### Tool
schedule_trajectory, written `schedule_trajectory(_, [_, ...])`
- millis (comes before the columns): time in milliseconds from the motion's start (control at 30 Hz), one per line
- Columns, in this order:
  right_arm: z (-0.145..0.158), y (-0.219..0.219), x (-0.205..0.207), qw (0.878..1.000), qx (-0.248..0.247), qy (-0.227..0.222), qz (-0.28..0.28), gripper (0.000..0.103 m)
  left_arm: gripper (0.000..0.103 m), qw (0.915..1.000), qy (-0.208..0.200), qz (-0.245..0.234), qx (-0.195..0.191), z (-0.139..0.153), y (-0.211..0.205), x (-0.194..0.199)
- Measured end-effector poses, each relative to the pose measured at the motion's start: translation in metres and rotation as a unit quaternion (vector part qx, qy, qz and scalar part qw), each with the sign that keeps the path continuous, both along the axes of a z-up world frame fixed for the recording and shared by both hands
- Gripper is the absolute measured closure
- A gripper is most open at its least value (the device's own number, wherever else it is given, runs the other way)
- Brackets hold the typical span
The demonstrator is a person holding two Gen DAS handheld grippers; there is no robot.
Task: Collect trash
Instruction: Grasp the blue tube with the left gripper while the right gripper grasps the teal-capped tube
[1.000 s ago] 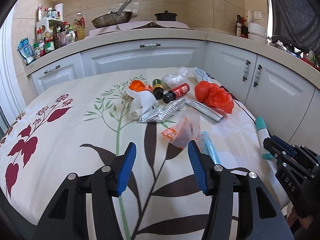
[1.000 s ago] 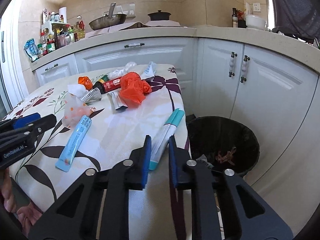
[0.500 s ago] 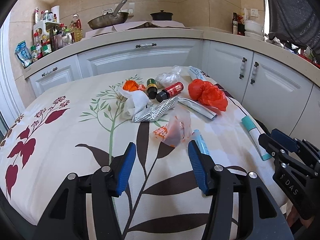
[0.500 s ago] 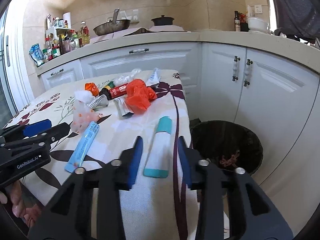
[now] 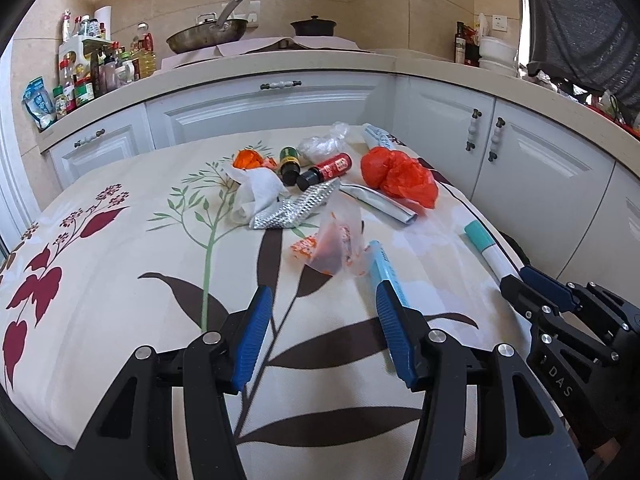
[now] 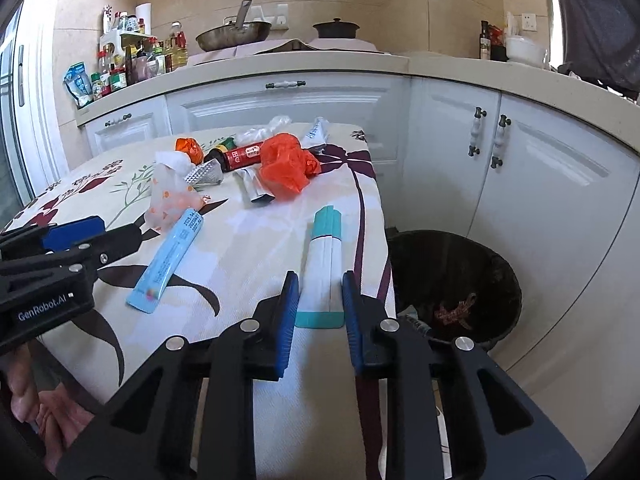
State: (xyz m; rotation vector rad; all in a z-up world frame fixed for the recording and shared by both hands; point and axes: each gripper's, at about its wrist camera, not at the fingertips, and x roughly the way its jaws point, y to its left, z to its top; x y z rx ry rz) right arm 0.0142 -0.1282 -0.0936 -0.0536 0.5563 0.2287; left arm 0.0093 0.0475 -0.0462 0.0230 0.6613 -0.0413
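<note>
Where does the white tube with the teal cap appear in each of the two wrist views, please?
Left wrist: the white tube with the teal cap lies at right, near the table's edge, ahead of the right gripper.
Right wrist: the tube lies bottom centre, its flat end between the gripper's blue pads.
Shared landmark: the red plastic bag beyond it.

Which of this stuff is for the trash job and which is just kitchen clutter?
Job: teal tube, blue sachet, orange bag, foil, tissue, bin, right gripper.
Clutter: wok, pot, condiment bottles.
</note>
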Motion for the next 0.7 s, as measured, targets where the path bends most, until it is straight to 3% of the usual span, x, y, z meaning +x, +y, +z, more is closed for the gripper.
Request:
schedule_trajectory(567, [0.01, -0.014, -0.009, 1.0, 0.018, -0.02, 0.002, 0.081, 0.049, 0.9994, 0.014, -0.031, -0.009, -0.012, -0.026, -0.003])
schedule_trajectory(667, [0.01, -0.018, -0.011, 1.0, 0.022, -0.022, 0.001, 0.081, 0.06, 0.9992, 0.017, -0.037, -0.008, -0.015, -0.029, -0.003])
schedule_trajectory(700, [0.011, -0.018, -0.011, 0.999, 0.023, -0.022, 0.0, 0.081, 0.068, 0.999, 0.014, -0.041, -0.003, -0.015, -0.031, -0.004])
